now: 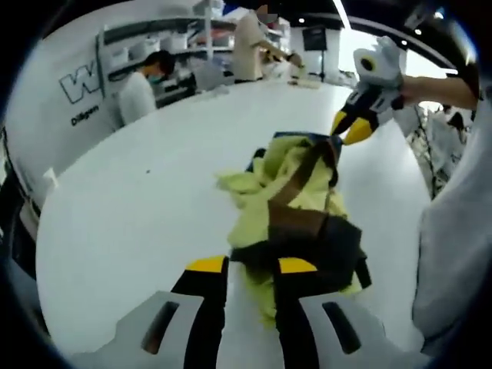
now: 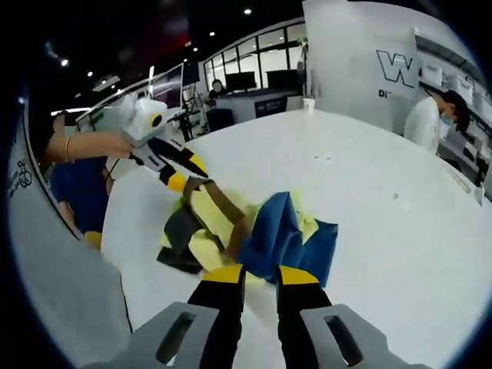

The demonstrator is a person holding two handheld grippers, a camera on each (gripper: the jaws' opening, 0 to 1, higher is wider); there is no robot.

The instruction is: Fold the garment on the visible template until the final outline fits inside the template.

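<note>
A crumpled yellow-green garment (image 1: 292, 173) with brown bands and a blue part hangs bunched between my two grippers over the white table (image 1: 138, 215). My left gripper (image 1: 251, 265) is shut on its dark brown near end. At the far end, my right gripper (image 1: 346, 129) pinches the cloth by the blue edge. In the right gripper view the garment (image 2: 207, 219) stretches from my right gripper (image 2: 260, 274), shut on the blue fold (image 2: 288, 234), to my left gripper (image 2: 181, 181), which clamps a brown strip.
The white table (image 2: 384, 200) spreads wide around the garment. A grey sleeve (image 1: 453, 254) of the person holding the grippers fills the right side. Two people (image 1: 142, 88) work at shelves beyond the far edge, by a white wall with large letters.
</note>
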